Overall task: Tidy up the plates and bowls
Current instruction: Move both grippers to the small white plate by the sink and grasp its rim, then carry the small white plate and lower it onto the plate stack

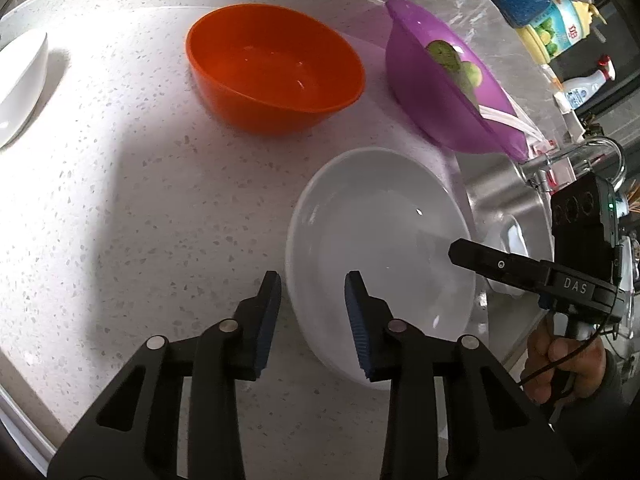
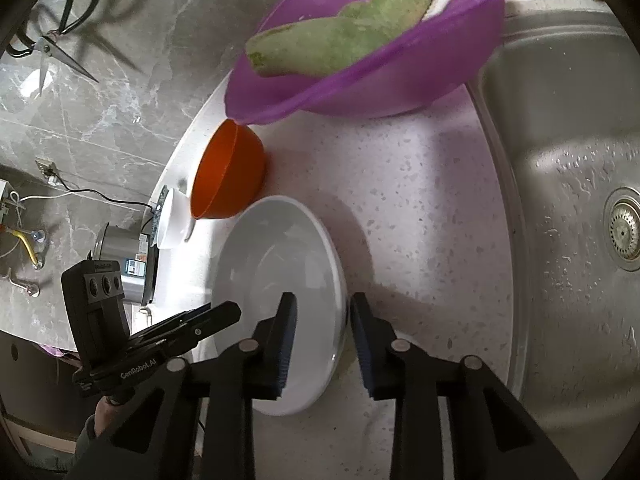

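- White plate: both claws straddle its rim on opposite sides, so the step in hand looks like a two-sided grasp to lift it.
- Left claw: half-spread, one blue pad outside the near rim and one over the plate's well; the pads do not look pressed on the rim yet.
- Right claw: likewise half-spread, one pad inside the plate, the other outside on the bench; no pinch visible.
- Next move, as I judge it: close both claws fully on the rim, then lift level so the plate does not tip.
- Pose: both claws point steeply down toward the bench, each held by a hand from below.
- Plate sits near the bench's sink-side edge; orange bowl lies behind it, purple bowl with a green vegetable at the back edge by the sink.
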Action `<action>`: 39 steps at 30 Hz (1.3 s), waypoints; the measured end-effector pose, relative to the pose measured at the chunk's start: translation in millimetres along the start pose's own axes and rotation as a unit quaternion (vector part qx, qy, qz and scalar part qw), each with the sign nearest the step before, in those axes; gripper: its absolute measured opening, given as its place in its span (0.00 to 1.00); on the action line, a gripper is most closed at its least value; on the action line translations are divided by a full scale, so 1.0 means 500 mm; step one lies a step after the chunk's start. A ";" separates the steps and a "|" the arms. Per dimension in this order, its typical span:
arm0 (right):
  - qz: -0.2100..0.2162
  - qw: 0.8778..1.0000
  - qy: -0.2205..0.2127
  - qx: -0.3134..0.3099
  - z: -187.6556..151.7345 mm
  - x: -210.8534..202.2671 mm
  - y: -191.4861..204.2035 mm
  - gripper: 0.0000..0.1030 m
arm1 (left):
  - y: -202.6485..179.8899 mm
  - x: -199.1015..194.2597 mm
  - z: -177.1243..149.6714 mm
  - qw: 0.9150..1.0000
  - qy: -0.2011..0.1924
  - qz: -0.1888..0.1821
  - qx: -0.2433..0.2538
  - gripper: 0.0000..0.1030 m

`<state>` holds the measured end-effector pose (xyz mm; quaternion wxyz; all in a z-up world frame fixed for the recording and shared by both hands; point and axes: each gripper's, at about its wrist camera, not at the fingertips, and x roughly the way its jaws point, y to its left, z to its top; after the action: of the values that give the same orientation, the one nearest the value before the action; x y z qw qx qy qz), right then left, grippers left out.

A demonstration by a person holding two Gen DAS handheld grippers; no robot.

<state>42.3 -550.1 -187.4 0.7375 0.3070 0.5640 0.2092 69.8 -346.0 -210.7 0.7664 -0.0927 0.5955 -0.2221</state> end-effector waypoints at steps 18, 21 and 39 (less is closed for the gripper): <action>-0.033 0.999 0.007 -0.012 0.005 0.005 0.002 0.10 | -0.012 0.005 0.000 1.000 -0.001 0.018 0.012 0.13; -0.034 0.999 0.006 -0.015 0.003 0.001 0.011 0.10 | -0.015 -0.003 -0.004 1.000 -0.007 0.018 0.012 0.13; -0.018 0.998 0.012 -0.060 -0.027 -0.021 0.096 0.10 | -0.006 -0.137 -0.061 0.998 -0.056 0.026 -0.006 0.13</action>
<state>28.4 -519.0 -149.3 0.7512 0.2498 0.5647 0.2332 27.1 -313.9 -158.2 0.8035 -0.0939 0.5554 -0.1928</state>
